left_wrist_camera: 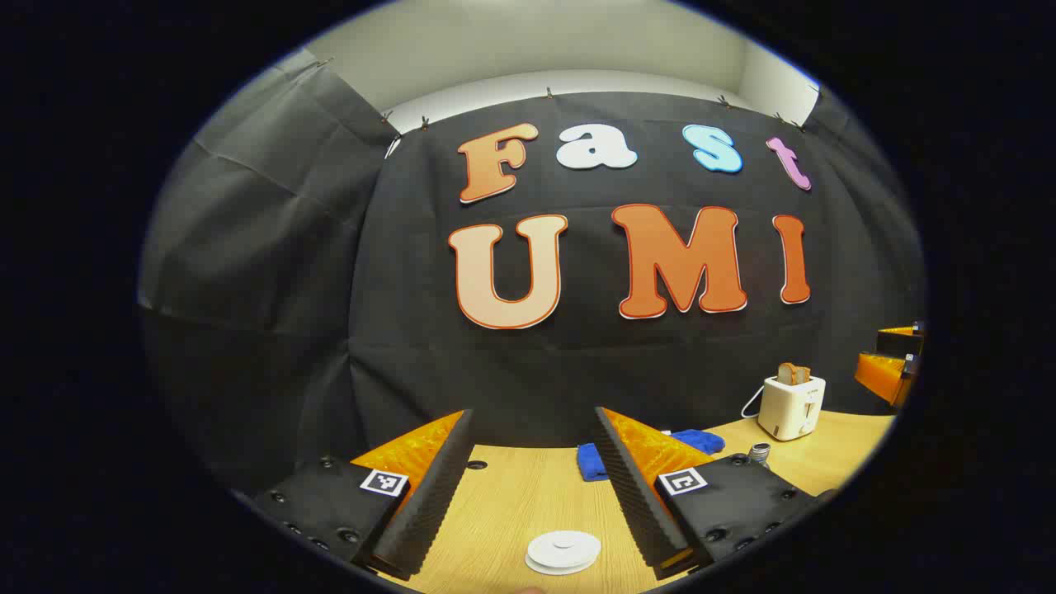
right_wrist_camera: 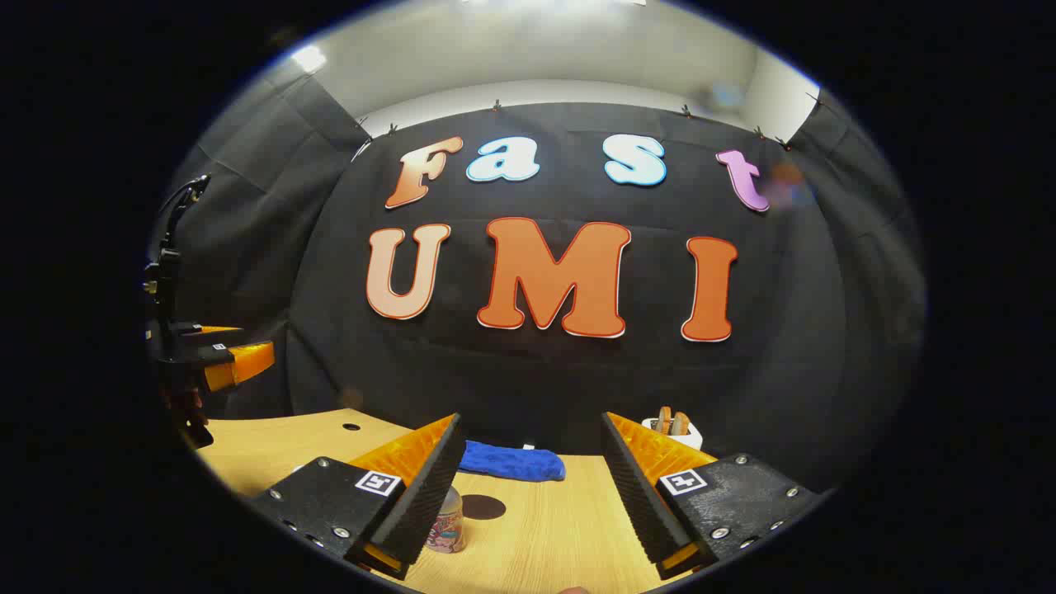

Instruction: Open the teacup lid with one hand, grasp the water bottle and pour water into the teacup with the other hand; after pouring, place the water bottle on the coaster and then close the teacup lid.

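We are holding both grippers above a pale wood-grain table point(left_wrist_camera: 511, 503) in a booth hung with creased black cloth, and neither is gripping anything. In the left gripper view, the left gripper point(left_wrist_camera: 535, 495) is hanging with its jaws spread wide, its ribbed wedge-shaped fingers point(left_wrist_camera: 429, 495) framing bare tabletop, and the teacup lid point(left_wrist_camera: 564, 551), a smooth white disc with a small raised knob, is lying on the table low between them, touching neither finger. Beyond the fingers a soft blue cloth point(left_wrist_camera: 590, 460) is lying rumpled against the back wall, the ridged neck of the water bottle point(left_wrist_camera: 759, 452) is peeking over the far-side finger block, and a boxy cream toaster point(left_wrist_camera: 792, 404) with two slices of bread standing in its slots is sitting farther off; the other gripper point(left_wrist_camera: 891, 367) is showing at that view's far edge. In the right gripper view, the right gripper point(right_wrist_camera: 532, 503) is likewise standing wide open and empty, the water bottle point(right_wrist_camera: 448, 520), a small clear cylinder with a colourful printed wrap, is standing upright just beside the inner face of one finger, and a flat, dark, round coaster point(right_wrist_camera: 483, 506) is lying on the wood close behind it. The blue cloth point(right_wrist_camera: 511, 460) is stretching along the wall beyond, the toaster point(right_wrist_camera: 672, 429) is partly hidden behind the opposite finger, and the left gripper point(right_wrist_camera: 227, 359) is hovering at the view's edge.
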Available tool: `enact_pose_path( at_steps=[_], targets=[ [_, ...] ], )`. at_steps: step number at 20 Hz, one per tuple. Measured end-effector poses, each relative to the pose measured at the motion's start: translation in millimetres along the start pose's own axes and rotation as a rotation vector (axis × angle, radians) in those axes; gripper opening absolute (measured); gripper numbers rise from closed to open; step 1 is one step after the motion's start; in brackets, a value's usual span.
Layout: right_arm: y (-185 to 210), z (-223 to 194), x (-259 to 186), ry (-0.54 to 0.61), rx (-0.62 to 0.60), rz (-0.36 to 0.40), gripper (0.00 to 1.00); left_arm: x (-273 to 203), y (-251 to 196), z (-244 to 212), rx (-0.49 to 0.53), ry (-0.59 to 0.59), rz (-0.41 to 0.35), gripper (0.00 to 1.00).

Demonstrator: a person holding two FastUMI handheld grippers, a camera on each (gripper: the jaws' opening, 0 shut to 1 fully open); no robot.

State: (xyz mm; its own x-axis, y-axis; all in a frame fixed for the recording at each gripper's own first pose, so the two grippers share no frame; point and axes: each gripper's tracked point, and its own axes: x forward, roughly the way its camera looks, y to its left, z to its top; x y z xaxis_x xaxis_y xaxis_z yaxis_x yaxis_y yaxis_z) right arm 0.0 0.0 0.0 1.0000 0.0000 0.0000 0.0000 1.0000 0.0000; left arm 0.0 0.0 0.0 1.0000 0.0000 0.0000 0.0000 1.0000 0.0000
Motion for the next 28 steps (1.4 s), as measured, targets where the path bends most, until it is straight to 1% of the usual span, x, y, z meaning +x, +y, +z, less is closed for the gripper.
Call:
enact_pose_path(
  at_steps=[1,3,7,11,16,17,18,20,21,22,23,24,25,27,28],
  targets=[
    [1,-3,1,0.005,0.002,0.001,0.98,0,3,1,-0.002,-0.005,0.007,0.99],
    [3,-6,2,0.012,0.007,0.008,0.98,-1,6,3,0.010,-0.018,0.020,0.99],
    [10,-3,7,0.008,0.017,0.038,0.98,1,-7,3,-0.002,-0.016,-0.021,0.99],
    [11,-2,11,0.016,0.024,0.048,0.98,5,-9,13,-0.011,-0.029,-0.016,0.99],
    [9,-7,16,0.028,0.041,0.058,0.98,7,-1,26,-0.011,-0.052,0.009,0.99],
    [10,-9,16,0.033,0.044,0.059,0.98,6,0,22,-0.010,-0.043,0.009,0.95],
    [11,-12,16,0.036,0.049,0.064,0.98,5,-3,15,-0.020,-0.027,0.000,0.99],
    [15,-23,16,0.056,0.058,0.074,0.98,6,-5,-3,-0.031,0.016,-0.009,0.91],
    [17,-29,16,0.069,0.061,0.077,1.00,8,-1,-16,-0.015,0.041,0.003,0.95],
    [19,-34,16,0.079,0.063,0.083,0.98,9,0,-28,0.007,0.065,0.007,0.99],
    [21,-38,15,0.087,0.068,0.087,1.00,9,-3,-37,0.018,0.083,-0.005,0.95],
    [24,-45,14,0.097,0.076,0.094,1.00,9,-8,-47,0.023,0.102,-0.023,0.99],
    [29,-51,15,0.110,0.084,0.104,0.98,8,-10,-58,0.025,0.122,-0.032,0.95],
    [35,-61,15,0.135,0.088,0.120,0.98,9,-12,-82,0.021,0.166,-0.041,0.95],
    [38,-65,17,0.145,0.085,0.124,1.00,9,-12,-93,0.016,0.190,-0.047,0.95]
  ],
)
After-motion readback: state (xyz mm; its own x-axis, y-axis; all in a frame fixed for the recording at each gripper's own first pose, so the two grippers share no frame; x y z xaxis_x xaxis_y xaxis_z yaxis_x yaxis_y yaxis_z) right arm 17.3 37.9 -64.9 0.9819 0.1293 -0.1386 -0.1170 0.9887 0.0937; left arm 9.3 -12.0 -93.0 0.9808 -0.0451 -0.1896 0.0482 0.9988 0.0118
